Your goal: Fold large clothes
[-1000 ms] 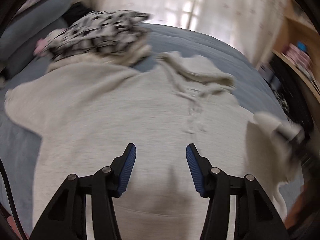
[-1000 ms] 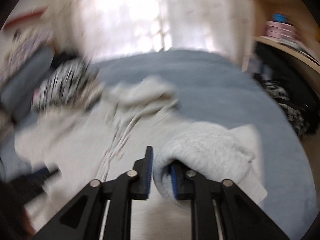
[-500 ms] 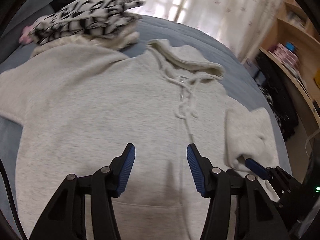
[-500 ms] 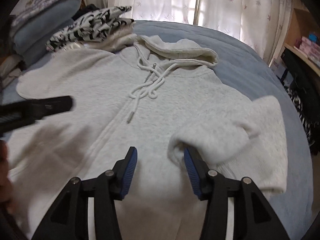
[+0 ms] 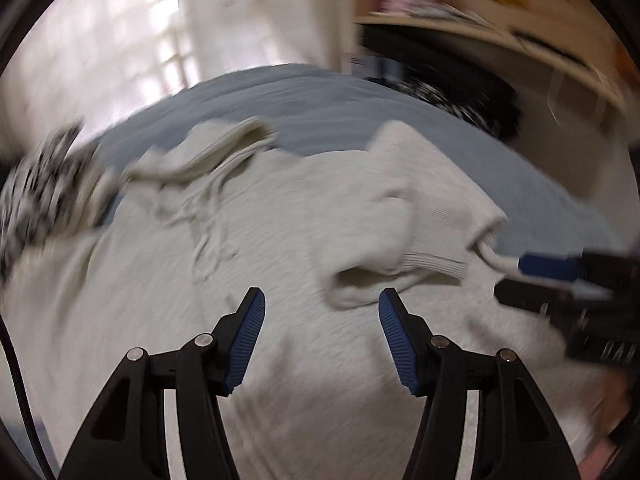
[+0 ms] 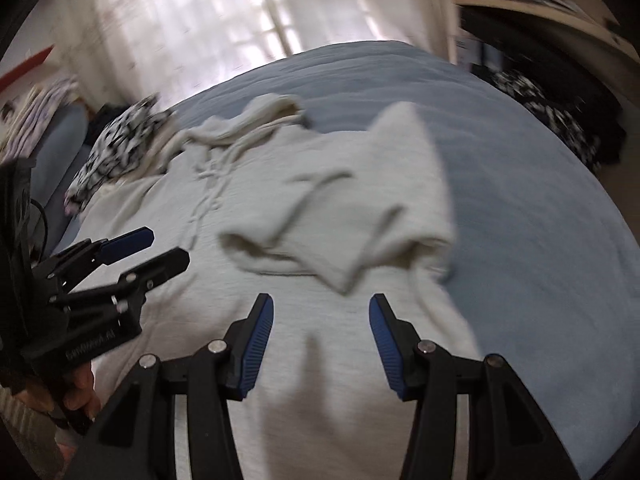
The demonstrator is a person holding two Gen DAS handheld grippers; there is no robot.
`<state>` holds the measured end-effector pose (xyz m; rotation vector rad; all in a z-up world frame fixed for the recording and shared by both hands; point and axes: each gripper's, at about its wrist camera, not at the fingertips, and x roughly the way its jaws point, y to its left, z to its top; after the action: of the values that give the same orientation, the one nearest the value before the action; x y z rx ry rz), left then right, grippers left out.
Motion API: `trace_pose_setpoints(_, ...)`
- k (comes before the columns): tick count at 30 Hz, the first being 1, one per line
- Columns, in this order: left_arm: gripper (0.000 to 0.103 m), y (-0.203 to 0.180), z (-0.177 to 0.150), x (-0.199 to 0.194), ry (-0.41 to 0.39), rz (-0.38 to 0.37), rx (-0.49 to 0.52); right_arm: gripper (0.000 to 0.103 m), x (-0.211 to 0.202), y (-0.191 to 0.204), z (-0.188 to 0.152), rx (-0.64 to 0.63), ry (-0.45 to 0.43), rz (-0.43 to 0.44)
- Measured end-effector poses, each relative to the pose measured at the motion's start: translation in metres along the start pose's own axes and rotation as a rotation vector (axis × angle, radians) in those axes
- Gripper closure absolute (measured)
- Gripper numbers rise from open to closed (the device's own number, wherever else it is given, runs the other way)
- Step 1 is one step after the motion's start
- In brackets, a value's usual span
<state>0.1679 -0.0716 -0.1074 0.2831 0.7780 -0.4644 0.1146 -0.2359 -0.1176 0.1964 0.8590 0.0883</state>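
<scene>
Folding looks barely begun: left gripper (image 5: 321, 312), jaws opening and empty, hovers above the grey hoodie (image 6: 320, 360) spread on the blue bed (image 6: 540, 200); one sleeve (image 6: 340, 220) lies folded inward; right gripper (image 6: 321, 318) spread, empty. Other sleeve and body remain.

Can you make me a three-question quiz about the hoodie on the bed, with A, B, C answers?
1. Where does the hoodie's folded sleeve lie?
A. on the hoodie's front
B. on the floor
C. on the shelf

2. What colour is the bedcover?
A. red
B. blue-grey
C. green

3. What is the right gripper holding?
A. the sleeve
B. the drawstring
C. nothing

Answers: 1 A, the sleeve is doubled over the chest. 2 B, blue-grey shows all around the hoodie. 3 C, its jaws stand apart with only flat cloth below them.
</scene>
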Motion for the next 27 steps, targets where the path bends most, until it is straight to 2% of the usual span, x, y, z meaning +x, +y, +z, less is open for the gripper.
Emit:
trace_pose_setpoints(3,0.045,-0.018,0.01,0.015,0.025,0.007,0.105,0.053,0.0,-0.019,-0.003,0.069,0.001,0.022)
trace_pose_setpoints(9,0.045,-0.045,0.019,0.053,0.136,0.041,0.263,0.053,0.009,-0.029,-0.01,0.099,0.025,0.031)
trace_pose_setpoints(14,0.046,-0.063,0.025,0.074,0.157,0.105,0.397,0.053,0.015,-0.032,-0.012,0.114,0.034,0.046)
trace_pose_setpoints(16,0.054,-0.068,0.03,0.08,0.171,0.095,0.422,0.053,0.016,-0.033,-0.013,0.117,0.038,0.049)
trace_pose_setpoints(17,0.066,-0.07,0.033,0.083,0.181,0.088,0.433,0.053,0.018,-0.033,-0.013,0.121,0.043,0.049)
trace_pose_setpoints(18,0.082,-0.072,0.036,0.086,0.186,0.085,0.438,0.053,0.019,-0.034,-0.014,0.123,0.045,0.049)
trace_pose_setpoints(19,0.084,-0.072,0.038,0.086,0.179,0.089,0.433,0.053,0.019,-0.034,-0.014,0.124,0.047,0.049)
trace_pose_setpoints(21,0.088,-0.069,0.048,0.078,0.126,0.089,0.386,0.053,0.02,-0.033,-0.014,0.121,0.049,0.045)
trace_pose_setpoints(23,0.088,-0.052,0.063,0.059,0.039,0.073,0.252,0.053,0.022,-0.033,-0.014,0.117,0.051,0.043)
trace_pose_setpoints(25,0.088,-0.014,0.076,0.029,-0.074,0.04,0.011,0.053,0.023,-0.033,-0.015,0.117,0.054,0.041)
trace_pose_setpoints(26,0.088,0.01,0.077,0.016,-0.114,0.001,-0.14,0.053,0.024,-0.033,-0.014,0.12,0.055,0.041)
trace_pose_setpoints(27,0.088,0.043,0.072,0.005,-0.13,-0.044,-0.336,0.053,0.024,-0.034,-0.015,0.123,0.054,0.042)
